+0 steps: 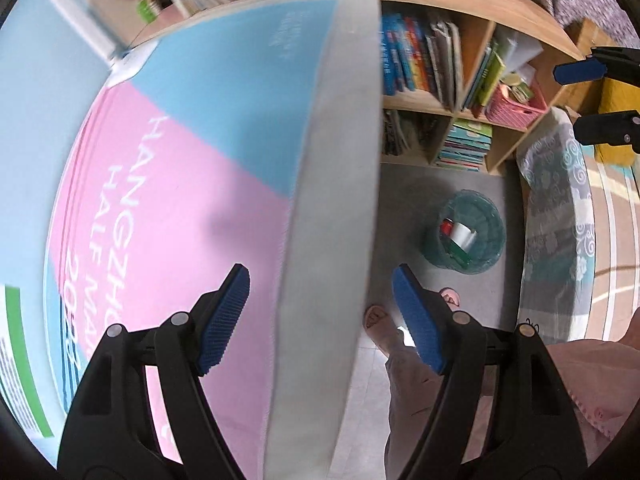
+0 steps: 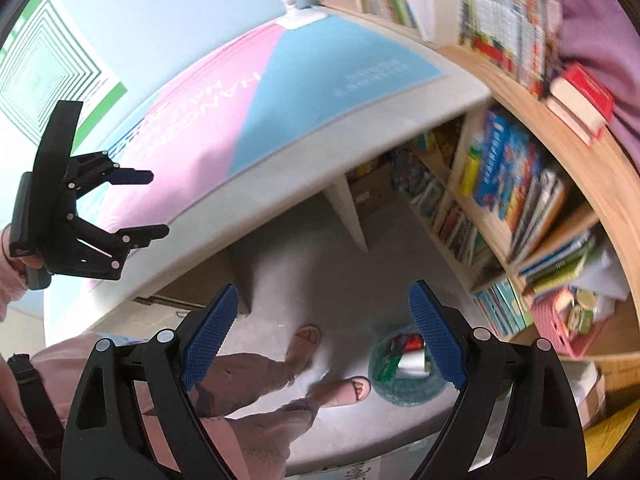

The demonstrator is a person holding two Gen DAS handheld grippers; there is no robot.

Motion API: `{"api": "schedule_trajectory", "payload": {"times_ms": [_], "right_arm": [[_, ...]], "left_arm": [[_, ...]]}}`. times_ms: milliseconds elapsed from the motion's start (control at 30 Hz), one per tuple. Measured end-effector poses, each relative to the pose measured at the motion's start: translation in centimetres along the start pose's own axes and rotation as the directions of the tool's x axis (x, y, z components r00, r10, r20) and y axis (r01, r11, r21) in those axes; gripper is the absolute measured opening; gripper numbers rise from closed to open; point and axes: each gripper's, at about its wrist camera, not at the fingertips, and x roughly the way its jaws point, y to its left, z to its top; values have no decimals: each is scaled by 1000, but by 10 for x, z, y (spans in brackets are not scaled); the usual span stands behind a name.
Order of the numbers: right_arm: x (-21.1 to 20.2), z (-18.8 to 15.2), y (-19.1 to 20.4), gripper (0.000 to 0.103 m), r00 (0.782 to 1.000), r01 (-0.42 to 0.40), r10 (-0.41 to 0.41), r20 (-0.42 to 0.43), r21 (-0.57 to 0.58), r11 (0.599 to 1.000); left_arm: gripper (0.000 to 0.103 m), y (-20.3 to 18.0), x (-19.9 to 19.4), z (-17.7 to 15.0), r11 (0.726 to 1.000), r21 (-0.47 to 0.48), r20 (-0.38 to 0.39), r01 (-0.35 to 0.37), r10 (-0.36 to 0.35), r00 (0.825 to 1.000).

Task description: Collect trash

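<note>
A teal mesh trash bin (image 1: 464, 236) stands on the grey floor beside the table; it also shows in the right wrist view (image 2: 404, 388). It holds a white cup, a red item and a green item. My left gripper (image 1: 320, 320) is open and empty, held above the table's edge. My right gripper (image 2: 324, 340) is open and empty, held above the floor and the bin. The left gripper shows in the right wrist view (image 2: 156, 204), over the table. The right gripper shows in the left wrist view (image 1: 584, 96), at the far right.
A table (image 1: 332, 200) with a pink and blue cloth fills the left. A wooden bookshelf (image 1: 440, 108) full of books stands behind the bin, with a pink basket (image 1: 516, 108). The person's feet in pink sandals (image 2: 340, 392) stand near the bin. A patterned bed edge (image 1: 556, 216) lies right.
</note>
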Motion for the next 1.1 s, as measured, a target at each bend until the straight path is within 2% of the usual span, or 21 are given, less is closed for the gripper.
{"api": "schedule_trajectory", "payload": {"times_ms": [300, 500, 800, 1000, 1100], "right_arm": [[19, 42, 41, 87, 1000, -25, 24, -16, -82, 996], [37, 69, 66, 87, 998, -56, 53, -26, -124, 991], [74, 111, 117, 87, 991, -131, 122, -53, -194, 972], [101, 140, 154, 87, 978, -200, 176, -108, -284, 938], [114, 157, 167, 87, 971, -235, 202, -132, -332, 914]], "left_arm": [[72, 51, -4, -26, 992, -124, 4, -18, 19, 1000], [72, 89, -8, -46, 972, -232, -1, -36, 37, 999], [74, 135, -14, -76, 916, -395, -11, -71, 73, 997], [74, 155, -14, -93, 864, -490, -49, -118, 108, 993], [74, 160, -11, -100, 824, -551, -67, -130, 111, 992]]}}
